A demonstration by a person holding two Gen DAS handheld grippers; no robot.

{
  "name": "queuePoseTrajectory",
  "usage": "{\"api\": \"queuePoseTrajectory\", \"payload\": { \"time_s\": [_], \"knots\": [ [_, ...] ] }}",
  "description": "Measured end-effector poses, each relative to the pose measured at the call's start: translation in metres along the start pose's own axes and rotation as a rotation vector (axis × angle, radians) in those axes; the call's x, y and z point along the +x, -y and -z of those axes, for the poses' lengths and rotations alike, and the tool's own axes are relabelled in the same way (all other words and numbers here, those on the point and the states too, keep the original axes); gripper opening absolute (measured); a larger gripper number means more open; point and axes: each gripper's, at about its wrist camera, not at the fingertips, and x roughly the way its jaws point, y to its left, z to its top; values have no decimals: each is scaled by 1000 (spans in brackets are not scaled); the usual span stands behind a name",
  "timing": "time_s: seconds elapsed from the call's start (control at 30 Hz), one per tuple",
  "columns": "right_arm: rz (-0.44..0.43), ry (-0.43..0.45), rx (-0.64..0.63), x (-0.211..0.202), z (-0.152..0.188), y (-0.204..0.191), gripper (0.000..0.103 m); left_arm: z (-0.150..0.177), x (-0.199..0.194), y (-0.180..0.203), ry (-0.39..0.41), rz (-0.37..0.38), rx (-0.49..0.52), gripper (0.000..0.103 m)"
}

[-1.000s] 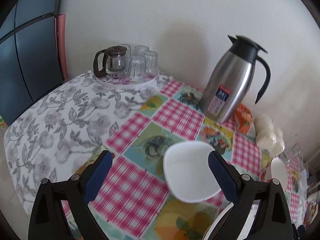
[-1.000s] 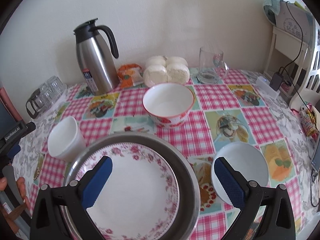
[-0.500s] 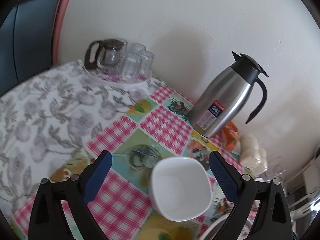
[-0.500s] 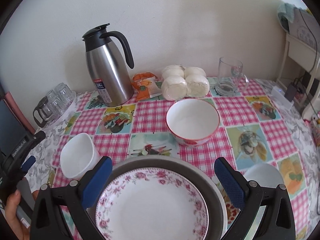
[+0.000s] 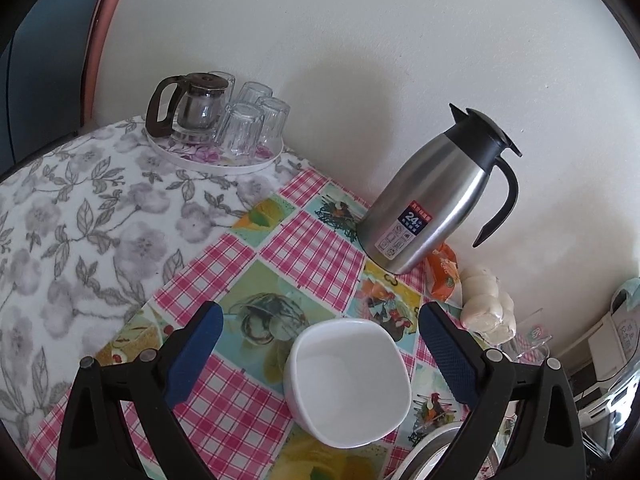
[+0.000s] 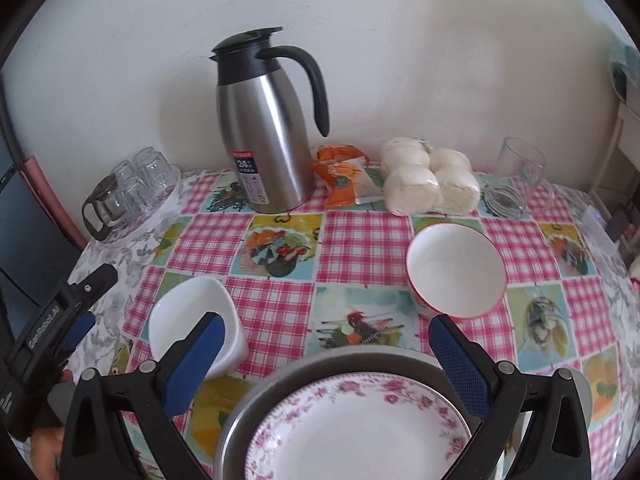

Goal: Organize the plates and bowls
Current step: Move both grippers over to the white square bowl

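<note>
A white squarish bowl [image 5: 347, 380] sits on the checked tablecloth between the fingers of my open left gripper [image 5: 320, 344]; it also shows in the right wrist view [image 6: 192, 316]. My right gripper [image 6: 326, 350] is open and empty, above a pink-flowered plate [image 6: 356, 428] lying in a metal basin [image 6: 256, 400]. A red-rimmed white bowl [image 6: 456, 276] stands beyond the right fingertip. Part of a white plate [image 6: 582, 392] shows at the lower right. The left gripper's body [image 6: 52, 320] is at the left edge.
A steel thermos jug [image 6: 266, 136] stands at the back by the wall, with an orange snack packet [image 6: 342, 176] and wrapped white buns [image 6: 428, 184] beside it. A tray of glasses with a glass teapot [image 5: 212, 120] is at the back left. A glass mug [image 6: 520, 168] is at the back right.
Both grippers have moved forward and lower over the table. The white squarish bowl now lies closer between the left fingers. The right view has swung left, hiding most of the white plate.
</note>
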Motion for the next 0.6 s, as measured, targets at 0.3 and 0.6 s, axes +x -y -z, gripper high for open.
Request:
{"api": "queuePoseTrajectory", "payload": {
  "time_s": [0.3, 0.6],
  "knots": [
    [-9, -39, -44, 29, -7, -24, 103, -1, 13, -20, -60, -23, -43, 98],
    [-7, -125, -82, 61, 5, -53, 81, 4, 30, -30, -167, -43, -57, 97]
  ]
}}
